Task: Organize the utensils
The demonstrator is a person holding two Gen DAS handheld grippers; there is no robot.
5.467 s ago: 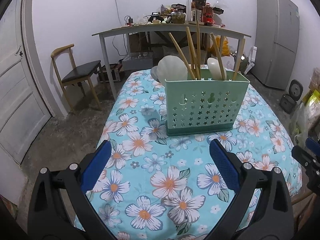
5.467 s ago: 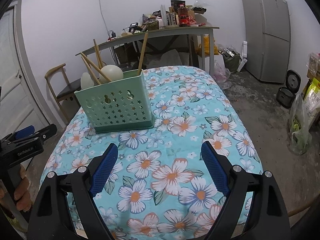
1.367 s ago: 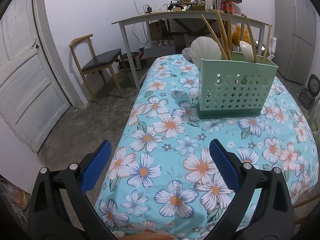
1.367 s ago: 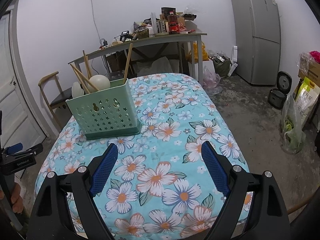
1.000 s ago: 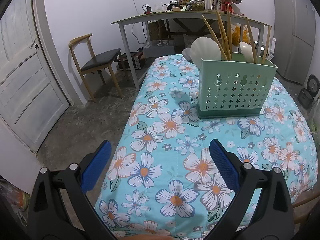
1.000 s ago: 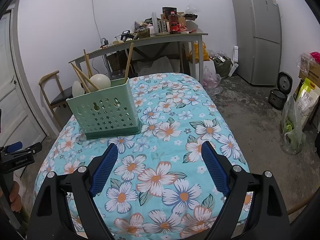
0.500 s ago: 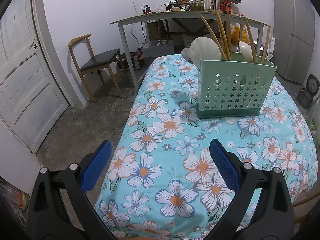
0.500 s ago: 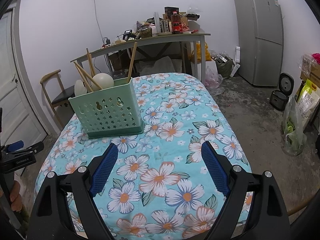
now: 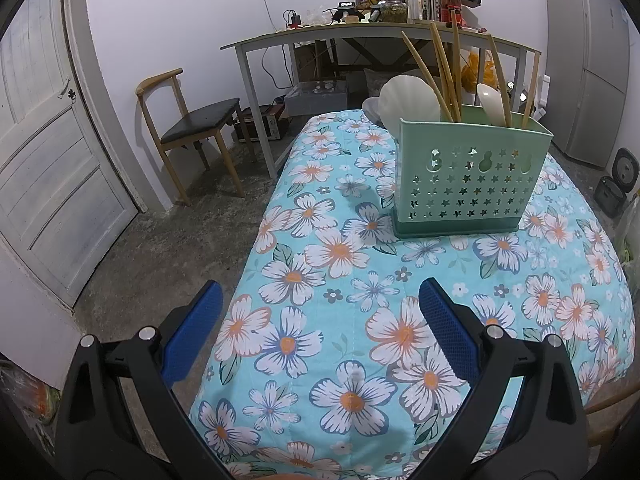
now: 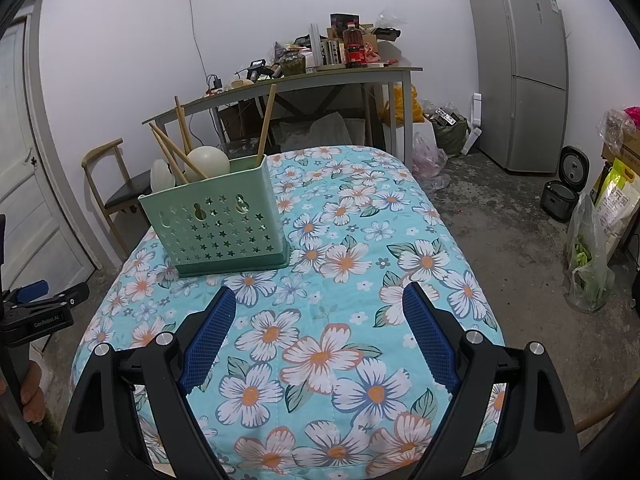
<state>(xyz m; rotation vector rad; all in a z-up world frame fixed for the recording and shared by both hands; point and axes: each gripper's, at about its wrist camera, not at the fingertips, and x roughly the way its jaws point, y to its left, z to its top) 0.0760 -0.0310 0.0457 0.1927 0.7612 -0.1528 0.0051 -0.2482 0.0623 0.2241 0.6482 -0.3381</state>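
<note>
We hold both the left gripper (image 9: 320, 312) and the right gripper (image 10: 318, 320) released and empty, short of the green caddy (image 10: 220, 232); reaching carelessly among its leaning chopsticks (image 10: 176, 156) could tip it.

The surface (image 9: 360, 320) is covered in soft matt cloth printed with flowers. On it, the caddy (image 9: 468, 184) looks like smooth matt green plastic, pierced with star holes. The chopsticks (image 9: 438, 64) standing in the caddy look like pale bare wood; the spoons (image 9: 408, 100) beside them are glossy white. Behind the caddy, the chair (image 9: 188, 128) has a wooden frame and dark seat. The floor (image 9: 160, 240) is rough concrete.
</note>
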